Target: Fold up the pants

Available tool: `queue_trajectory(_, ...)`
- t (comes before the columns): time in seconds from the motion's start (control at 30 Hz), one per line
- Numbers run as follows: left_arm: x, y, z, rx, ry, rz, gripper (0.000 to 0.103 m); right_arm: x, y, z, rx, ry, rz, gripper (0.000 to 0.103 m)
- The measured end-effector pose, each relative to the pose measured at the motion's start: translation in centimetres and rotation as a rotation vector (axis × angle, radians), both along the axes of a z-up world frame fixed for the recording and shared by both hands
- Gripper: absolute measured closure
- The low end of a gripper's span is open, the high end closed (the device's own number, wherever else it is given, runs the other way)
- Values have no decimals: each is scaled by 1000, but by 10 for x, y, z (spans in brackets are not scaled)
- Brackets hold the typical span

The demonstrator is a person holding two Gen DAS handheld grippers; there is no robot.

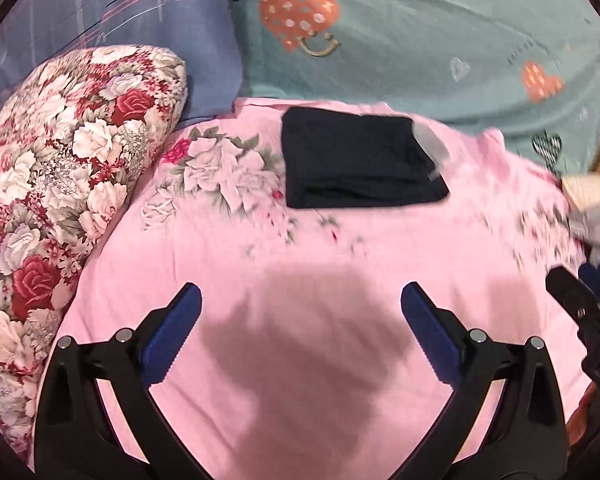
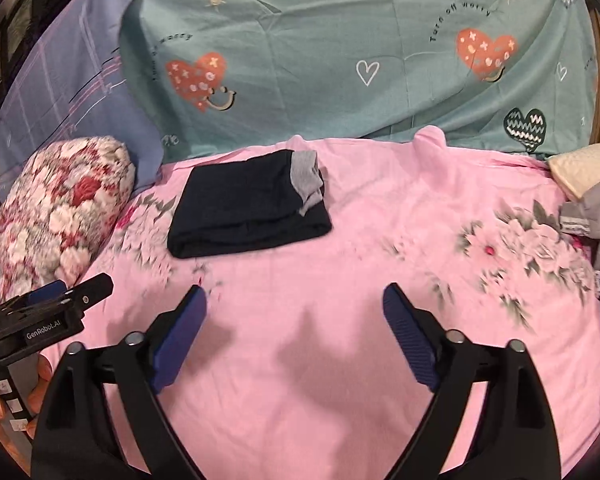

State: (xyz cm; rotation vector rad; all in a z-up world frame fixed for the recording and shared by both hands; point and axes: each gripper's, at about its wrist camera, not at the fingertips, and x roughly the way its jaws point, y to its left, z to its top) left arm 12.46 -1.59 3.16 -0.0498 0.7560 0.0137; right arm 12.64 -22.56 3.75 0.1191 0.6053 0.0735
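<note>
Already the pants look folded: a dark, compact block with a grey band at one end, lying on the pink sheet near the flowered pillow. Risk, as I judge it: any further grab could drag layers apart. Left gripper and right gripper both spread wide, empty, well short of it.

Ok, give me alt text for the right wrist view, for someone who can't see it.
Dark folded pants with a grey waistband lie on a pink floral bedsheet. The right hand-held gripper hovers open and empty nearer the camera, apart from them; the left hand-held gripper shows at the left edge.
</note>
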Motion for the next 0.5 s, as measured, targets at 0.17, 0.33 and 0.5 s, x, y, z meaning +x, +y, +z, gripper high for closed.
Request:
queue_trajectory(0.17,-28,-11,-14,25,-17,-29,2,-35,3,-14,38,-31,-53,10)
queue_trajectory(0.33,-26,-13,-29,18,-15,-37,2,-40,1,-33,68,-43,-86,9)
queue_trajectory(0.5,-22,-9,-39,25,-4,-11,2,-31,-5,-49,81,-25,-86,9)
